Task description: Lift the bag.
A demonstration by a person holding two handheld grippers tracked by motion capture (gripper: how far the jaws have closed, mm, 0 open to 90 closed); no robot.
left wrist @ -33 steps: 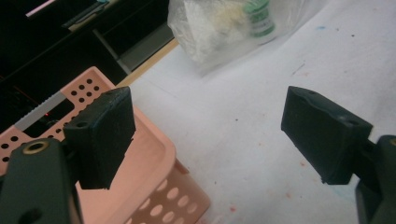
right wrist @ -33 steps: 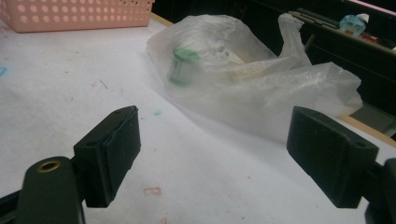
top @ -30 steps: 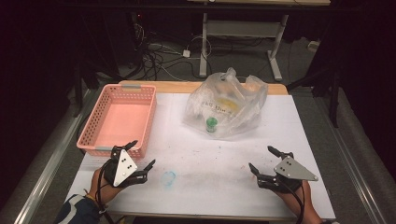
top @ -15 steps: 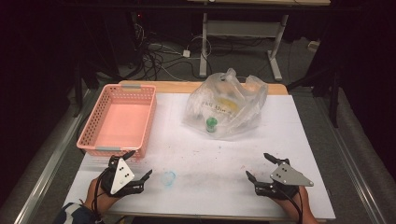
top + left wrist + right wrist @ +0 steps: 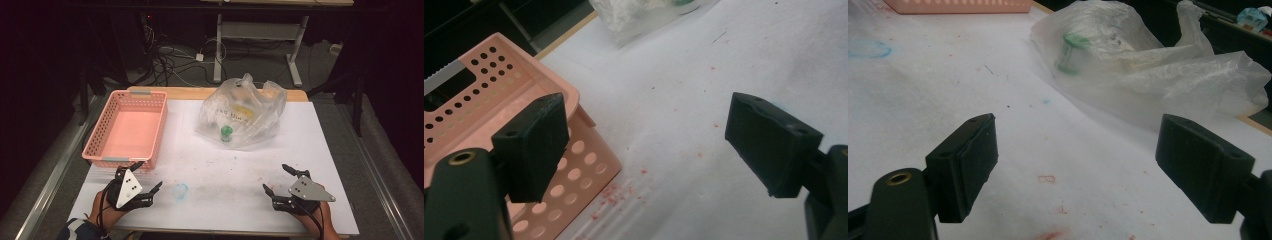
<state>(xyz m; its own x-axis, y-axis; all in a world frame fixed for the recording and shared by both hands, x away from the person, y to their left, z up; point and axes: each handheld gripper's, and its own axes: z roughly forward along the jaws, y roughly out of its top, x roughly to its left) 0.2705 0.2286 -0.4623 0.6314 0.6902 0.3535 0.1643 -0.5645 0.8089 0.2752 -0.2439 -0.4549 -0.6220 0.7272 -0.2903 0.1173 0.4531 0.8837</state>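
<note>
A: Where's the plastic bag (image 5: 242,114)?
B: At the worktop's (image 5: 310,150) far middle, slumped widthwise, holding a green-capped jar (image 5: 227,133). The pink basket (image 5: 128,128) stands empty, far left.
A: And the tongs?
B: Left tongs (image 5: 148,176) and right tongs (image 5: 276,179) both spread, gripping nothing.

The basket (image 5: 127,129) lay just ahead of the left gripper (image 5: 145,176), its near corner beside that gripper's left jaw. The bag (image 5: 242,114) lay well ahead of the right gripper (image 5: 279,179), toward its right jaw, with 1 capped container (image 5: 227,133) inside. The ring mark (image 5: 180,191) sat on the table (image 5: 210,165) between the 2 grippers, nearer the left one.
</note>
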